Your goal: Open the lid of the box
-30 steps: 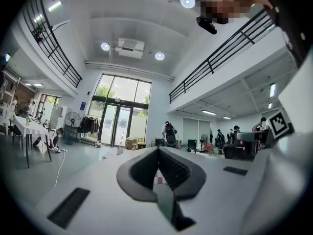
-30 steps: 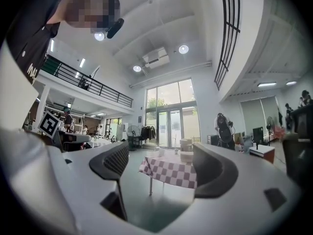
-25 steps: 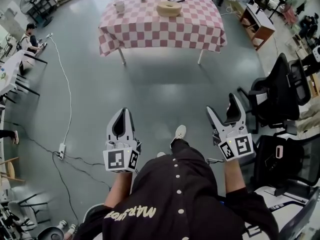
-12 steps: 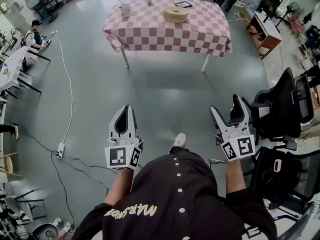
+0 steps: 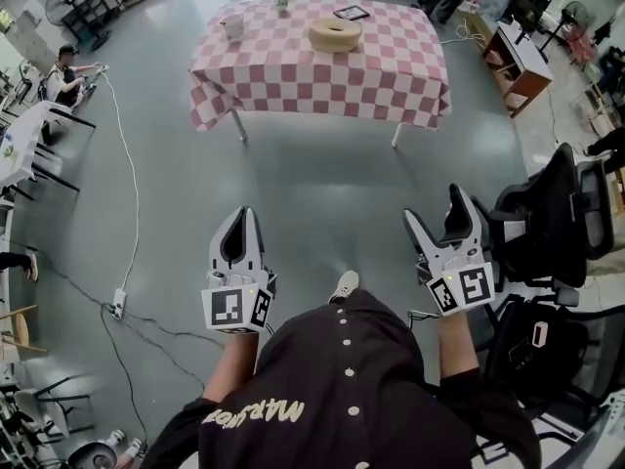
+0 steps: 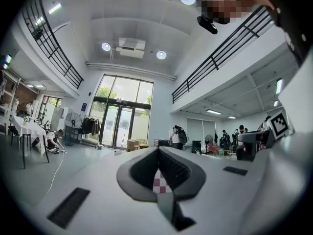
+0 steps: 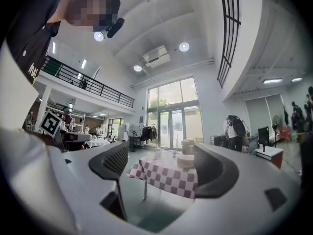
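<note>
Head view: round box [image 5: 335, 35] lies lid-on upon the checked bench [image 5: 293, 66], well ahead of both grippers;
Left gripper [image 5: 241, 219]: fingers closed together; nothing held;
Right gripper [image 5: 434, 208]: fingers wide apart; empty;
Writing: shirt print [image 5: 256, 415] upside down, not legible

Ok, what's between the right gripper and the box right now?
From the right gripper, just grey floor, a table leg, then checked tablecloth up to the box. The head view shows it.
</note>
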Demonstrator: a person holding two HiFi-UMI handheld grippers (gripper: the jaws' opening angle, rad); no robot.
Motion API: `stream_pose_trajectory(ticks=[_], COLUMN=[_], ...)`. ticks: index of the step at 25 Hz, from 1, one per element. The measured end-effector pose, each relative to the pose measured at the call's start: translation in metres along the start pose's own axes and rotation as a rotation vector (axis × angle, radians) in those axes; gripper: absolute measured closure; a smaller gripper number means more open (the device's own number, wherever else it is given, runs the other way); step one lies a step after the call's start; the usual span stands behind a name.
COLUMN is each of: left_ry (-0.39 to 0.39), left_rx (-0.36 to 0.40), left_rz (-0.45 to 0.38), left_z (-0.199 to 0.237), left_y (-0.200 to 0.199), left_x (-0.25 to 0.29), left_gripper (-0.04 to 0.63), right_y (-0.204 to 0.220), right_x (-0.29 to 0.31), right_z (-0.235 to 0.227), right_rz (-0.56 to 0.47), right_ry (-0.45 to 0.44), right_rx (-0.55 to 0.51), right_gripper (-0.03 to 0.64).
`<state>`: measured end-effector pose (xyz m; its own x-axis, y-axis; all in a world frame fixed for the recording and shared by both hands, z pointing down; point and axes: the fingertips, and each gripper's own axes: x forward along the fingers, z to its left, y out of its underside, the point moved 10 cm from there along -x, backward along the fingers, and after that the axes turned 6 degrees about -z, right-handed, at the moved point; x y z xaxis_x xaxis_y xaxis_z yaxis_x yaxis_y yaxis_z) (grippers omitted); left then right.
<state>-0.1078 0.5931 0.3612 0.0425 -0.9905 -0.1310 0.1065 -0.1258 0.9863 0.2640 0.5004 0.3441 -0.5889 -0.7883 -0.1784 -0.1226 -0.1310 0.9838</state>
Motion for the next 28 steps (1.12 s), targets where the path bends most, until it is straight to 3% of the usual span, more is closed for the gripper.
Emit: stream_pose_trajectory(ticks=[13, 28], left_ry=[-0.009, 0.022], left_rx=[0.013, 0.002], left_rz=[-0.001, 0.037], left_z=[-0.041, -0.044], left_y=[0.014, 0.030], left_x=[0.064, 0.117], left_gripper=[0.584, 0.584], right_y=[0.012, 0.030], right_x=[0.029, 0.059], right_z=[-0.069, -0.096], right_rz=[-0.012, 0.018], right_ry=[-0.020, -0.014], right_rx=[0.002, 0.013], right_gripper=[0.201, 0.196])
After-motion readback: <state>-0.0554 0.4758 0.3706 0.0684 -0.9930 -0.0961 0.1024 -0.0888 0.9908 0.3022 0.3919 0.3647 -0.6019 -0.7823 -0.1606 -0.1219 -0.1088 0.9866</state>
